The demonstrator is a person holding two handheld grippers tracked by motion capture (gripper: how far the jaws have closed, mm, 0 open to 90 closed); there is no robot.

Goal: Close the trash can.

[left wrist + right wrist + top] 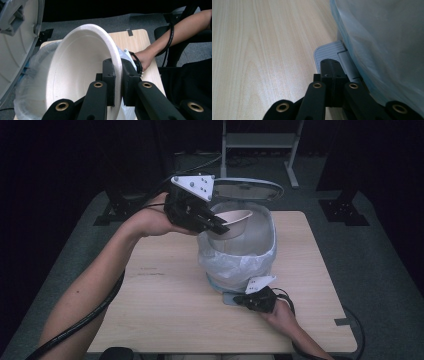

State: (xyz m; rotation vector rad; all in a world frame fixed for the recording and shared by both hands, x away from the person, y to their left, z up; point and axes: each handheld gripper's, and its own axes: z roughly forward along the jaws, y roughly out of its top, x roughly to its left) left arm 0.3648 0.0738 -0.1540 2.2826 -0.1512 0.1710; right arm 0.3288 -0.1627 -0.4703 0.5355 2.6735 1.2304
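Note:
A white foam bowl (236,219) hangs tilted over the mouth of a small pedal bin (240,262) lined with a pale plastic bag (384,42). My left gripper (223,224) is shut on the bowl's rim (115,53), one jaw inside the bowl (77,72) and one outside. The bin's lid (248,189) stands open behind it. At the bin's front, my right gripper (244,299) sits low with its jaws shut together, its tip (332,71) resting on the grey ribbed pedal (327,51).
The bin stands near the middle of a light wooden table (165,295). The open lid (18,52) rises close beside the bowl. A metal frame (260,142) stands on the dark floor beyond the table. A person's right forearm (180,30) reaches in from the table's near side.

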